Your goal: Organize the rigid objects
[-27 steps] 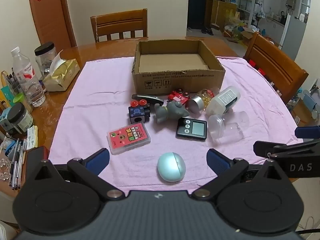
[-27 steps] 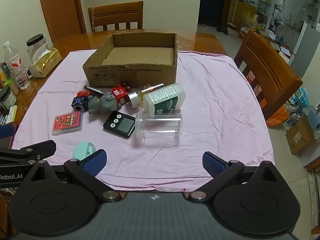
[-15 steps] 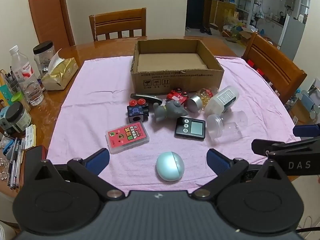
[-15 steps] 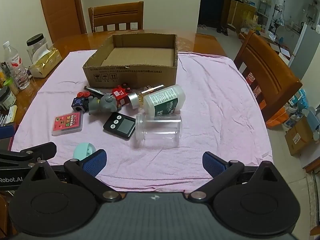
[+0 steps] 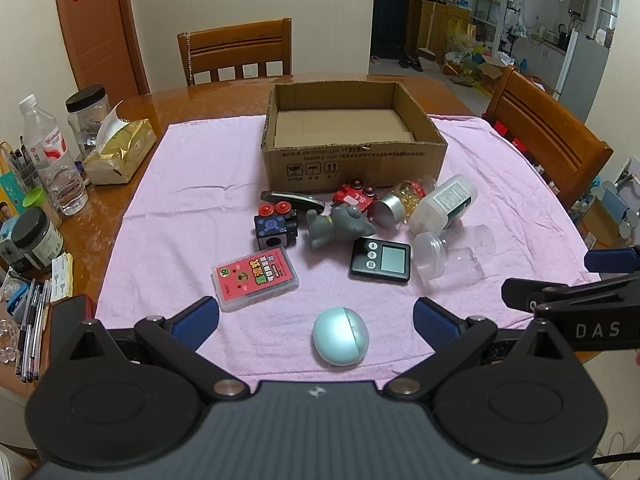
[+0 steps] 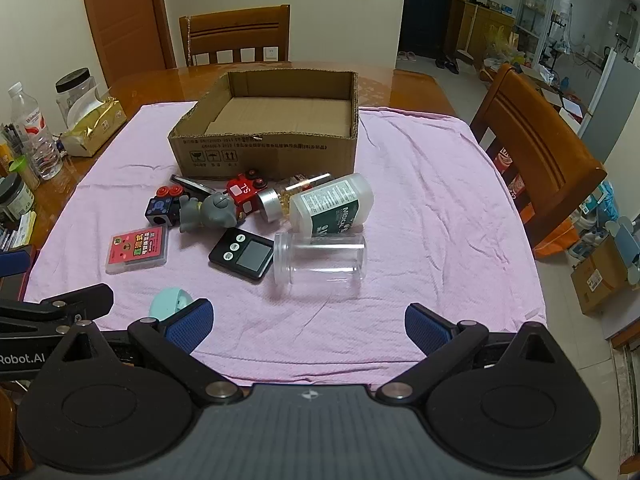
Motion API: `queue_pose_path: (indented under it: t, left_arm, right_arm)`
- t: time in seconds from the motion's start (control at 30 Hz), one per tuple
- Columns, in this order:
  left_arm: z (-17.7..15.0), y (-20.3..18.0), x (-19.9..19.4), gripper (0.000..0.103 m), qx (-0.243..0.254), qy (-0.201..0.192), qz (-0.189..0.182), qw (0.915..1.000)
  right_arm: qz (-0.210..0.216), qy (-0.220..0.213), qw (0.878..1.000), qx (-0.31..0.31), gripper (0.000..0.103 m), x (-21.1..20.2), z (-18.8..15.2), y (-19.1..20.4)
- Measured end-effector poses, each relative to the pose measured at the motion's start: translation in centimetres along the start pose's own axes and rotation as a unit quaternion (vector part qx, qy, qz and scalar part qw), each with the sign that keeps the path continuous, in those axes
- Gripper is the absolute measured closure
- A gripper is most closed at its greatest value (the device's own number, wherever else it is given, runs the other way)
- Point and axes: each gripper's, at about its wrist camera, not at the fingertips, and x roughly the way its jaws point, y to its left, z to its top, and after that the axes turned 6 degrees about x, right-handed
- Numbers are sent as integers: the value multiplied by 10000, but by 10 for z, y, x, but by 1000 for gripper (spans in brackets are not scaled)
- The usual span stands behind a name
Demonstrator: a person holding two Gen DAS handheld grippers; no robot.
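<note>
Toys, jars and bottles lie clustered on the pink cloth [image 5: 168, 216] just before the cardboard box [image 5: 352, 160], whose floor is bare. Nearest the left gripper [image 5: 316, 314] sits a pale teal ball [image 5: 341, 336], lying on the cloth between the spread fingers, untouched by either blue pad. Those jaws gape fully and grasp nothing. The right gripper [image 6: 308, 322] likewise stands wide open and empty, over bare cloth, with a clear jar [image 6: 320, 258] on its side just beyond. A black timer [image 6: 242, 254] touches the jar's mouth; a white bottle [image 6: 332, 208] rests just behind the jar.
</note>
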Motion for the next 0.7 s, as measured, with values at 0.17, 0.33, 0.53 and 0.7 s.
queue_pose_path:
  t: [0.17, 0.33, 0.53, 0.7]
  left_arm:
    - [2, -2, 0, 1, 6, -6, -16, 10000]
    - [2, -4, 0, 1, -15, 12, -65, 10000]
    - [2, -5, 1, 1, -93, 82, -217, 9997]
    - [3, -8, -2, 1, -10, -21, -108, 9999]
  right_arm:
    - [-13, -31, 10000, -9, 0, -1, 1, -1]
    - [-12, -45, 10000, -26, 0, -1, 1, -2]
    - [-4, -74, 10000, -46, 0, -3, 3, -3]
    - [-24, -97, 9999, -68, 0, -3, 4, -4]
